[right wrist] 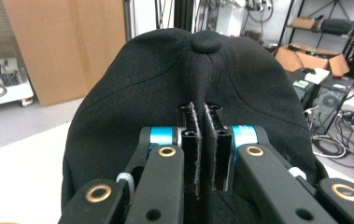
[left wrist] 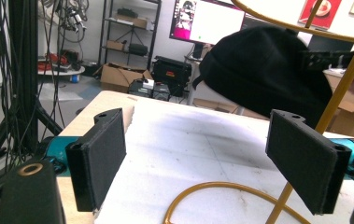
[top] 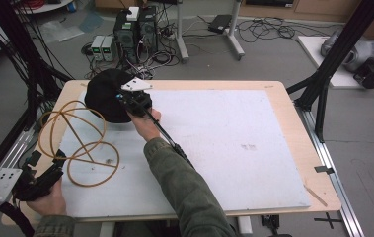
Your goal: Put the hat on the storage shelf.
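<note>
Two grippers work at a white-topped counter (top: 234,148); the right gripper (right wrist: 201,116) is clenched on a pinch of fabric just below the crown button of a black cap (right wrist: 132,121), which hangs lifted over the counter's far left corner (top: 106,96); the left gripper (left wrist: 202,158) rests released near the front left edge, jaws wide apart with nothing pressed between them, just beside a yellow wire stand (top: 78,143) of looped hoops. The upright rod of the stand (left wrist: 347,79) rises past the right-hand jaw in the left gripper view, the cap hanging beyond it. Judged from the layout, the cap is headed for the stand; doing it well means keeping the pinch firm, carrying the cap high enough to clear the top hoop, centring the crown before lowering, and steadying the light frame with the free gripper.
</note>
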`<state>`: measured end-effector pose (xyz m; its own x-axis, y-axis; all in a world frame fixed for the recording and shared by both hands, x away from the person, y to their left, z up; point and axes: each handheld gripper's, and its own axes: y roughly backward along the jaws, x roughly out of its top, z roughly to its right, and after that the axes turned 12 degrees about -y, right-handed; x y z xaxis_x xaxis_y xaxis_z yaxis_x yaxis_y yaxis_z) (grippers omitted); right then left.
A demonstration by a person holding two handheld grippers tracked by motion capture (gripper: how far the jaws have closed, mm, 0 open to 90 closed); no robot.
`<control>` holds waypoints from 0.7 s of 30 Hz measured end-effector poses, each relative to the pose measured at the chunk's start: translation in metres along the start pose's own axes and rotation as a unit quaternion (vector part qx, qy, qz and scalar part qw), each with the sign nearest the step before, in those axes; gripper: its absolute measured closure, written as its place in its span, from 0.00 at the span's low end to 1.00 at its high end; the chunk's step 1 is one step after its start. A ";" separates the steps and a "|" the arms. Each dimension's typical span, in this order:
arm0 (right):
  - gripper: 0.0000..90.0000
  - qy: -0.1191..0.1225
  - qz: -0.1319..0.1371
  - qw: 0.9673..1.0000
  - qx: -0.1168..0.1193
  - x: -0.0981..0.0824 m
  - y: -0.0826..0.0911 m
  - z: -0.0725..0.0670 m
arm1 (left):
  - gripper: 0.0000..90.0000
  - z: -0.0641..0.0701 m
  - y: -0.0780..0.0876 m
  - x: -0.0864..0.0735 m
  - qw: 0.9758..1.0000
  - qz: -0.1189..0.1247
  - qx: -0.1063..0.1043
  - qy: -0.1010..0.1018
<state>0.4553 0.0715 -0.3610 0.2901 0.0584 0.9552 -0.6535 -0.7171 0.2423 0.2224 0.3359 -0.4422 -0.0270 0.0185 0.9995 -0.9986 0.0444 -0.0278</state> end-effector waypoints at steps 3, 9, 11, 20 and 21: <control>0.97 0.002 0.009 1.000 -0.002 0.007 0.006 0.000 | 0.23 0.000 0.000 0.000 1.000 0.001 0.000 0.001; 0.97 -0.003 0.027 1.000 -0.006 0.021 0.023 0.000 | 0.23 -0.001 0.001 0.000 1.000 0.000 0.000 0.002; 0.97 -0.002 0.034 0.999 -0.001 0.026 0.028 0.000 | 0.23 -0.001 0.001 0.000 1.000 0.001 0.001 0.002; 0.97 -0.004 0.062 0.998 0.010 0.039 0.048 -0.002 | 0.23 -0.001 0.001 0.000 1.000 -0.001 0.002 0.002; 0.97 -0.006 0.064 0.998 0.011 0.041 0.051 -0.002 | 0.23 0.000 0.001 0.000 1.000 0.000 0.002 0.002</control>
<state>0.4327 0.0389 -0.3092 0.2128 -0.0424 0.9762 -0.6703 -0.7332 0.1143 0.2209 0.3362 -0.4419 -0.0264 0.0233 0.9994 -0.9988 0.0412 -0.0274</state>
